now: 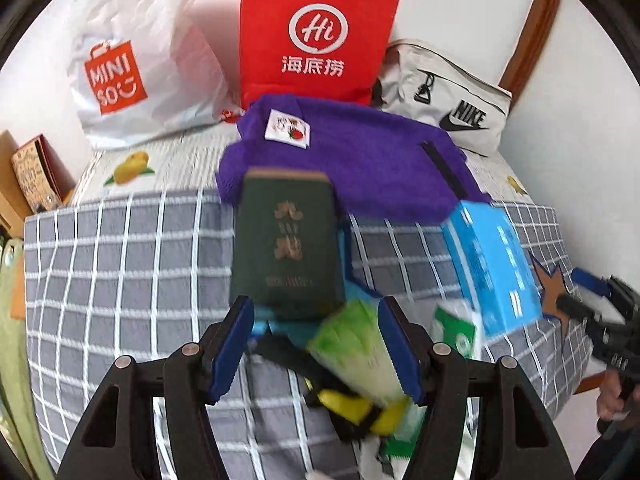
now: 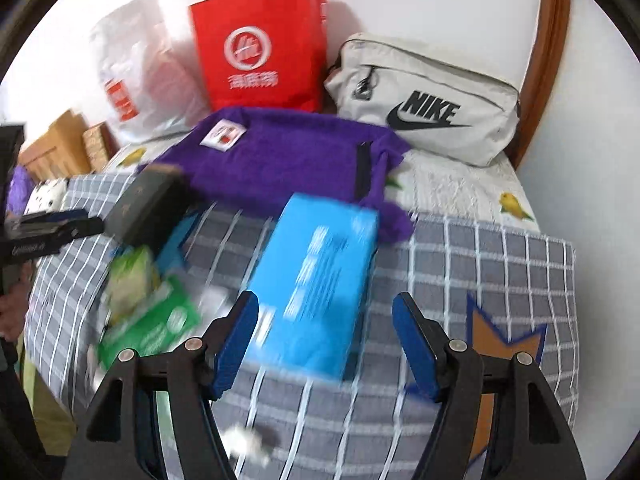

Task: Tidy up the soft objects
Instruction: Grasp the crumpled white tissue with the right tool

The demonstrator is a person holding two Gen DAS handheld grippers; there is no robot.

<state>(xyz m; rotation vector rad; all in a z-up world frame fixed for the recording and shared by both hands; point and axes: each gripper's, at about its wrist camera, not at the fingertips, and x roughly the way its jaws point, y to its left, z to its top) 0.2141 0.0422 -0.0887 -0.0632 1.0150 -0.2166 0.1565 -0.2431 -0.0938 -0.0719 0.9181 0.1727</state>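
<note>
Left gripper (image 1: 316,344): I am holding it spread, its blue pads apart and pinching nothing; the green tissue pack (image 1: 356,352) is lying between and beneath them, and I cannot tell whether a pad is brushing it.
Right gripper (image 2: 326,344): I am keeping it spread wide over the near end of the blue box (image 2: 316,288), gripping nothing.
Soft things: the purple knit bag (image 1: 352,160) is lying flat at the far middle of the bed (image 1: 100,264), with the grey Nike pouch (image 2: 432,108) behind it to the right.
Why so placed: the white Miniso bag (image 1: 136,56) and red paper bag (image 1: 316,36) are standing against the far wall, probably waiting as containers; the loose items are heaped near me within reach.
Dark green booklet (image 1: 288,240): it is lying on the pile, hiding what is underneath.
Hard to make out: motion blur is smearing the print on the box and the second green pack (image 2: 156,320); a yellow and black item (image 1: 352,408) is half covered, so I am not naming it.
Cut off: my gripper bodies are blocking the near edge of the bed.
</note>
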